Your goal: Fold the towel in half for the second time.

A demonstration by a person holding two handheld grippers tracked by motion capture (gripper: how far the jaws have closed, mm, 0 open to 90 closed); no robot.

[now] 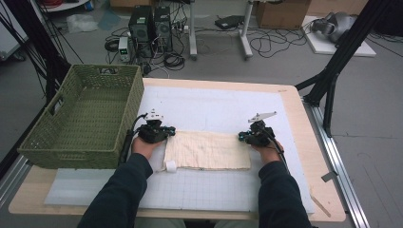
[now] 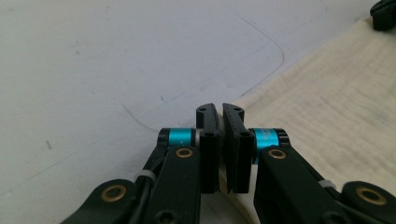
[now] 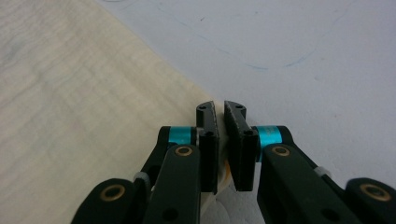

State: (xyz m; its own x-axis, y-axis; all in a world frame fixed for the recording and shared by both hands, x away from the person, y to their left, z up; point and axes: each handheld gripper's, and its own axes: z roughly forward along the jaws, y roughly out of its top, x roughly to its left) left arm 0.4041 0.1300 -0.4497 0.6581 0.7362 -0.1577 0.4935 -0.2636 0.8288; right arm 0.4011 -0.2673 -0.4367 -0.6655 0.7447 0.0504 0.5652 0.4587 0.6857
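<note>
left tool [image 1: 167,133] and right tool [image 1: 243,137] — each clamped on a far corner of the cream cloth [image 1: 207,150].

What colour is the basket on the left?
Olive green woven basket; clearest in the high view.

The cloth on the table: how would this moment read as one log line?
cloth: flat on mat | left gripper: shut on cloth corner | right gripper: shut on opposite corner | basket: left
</note>
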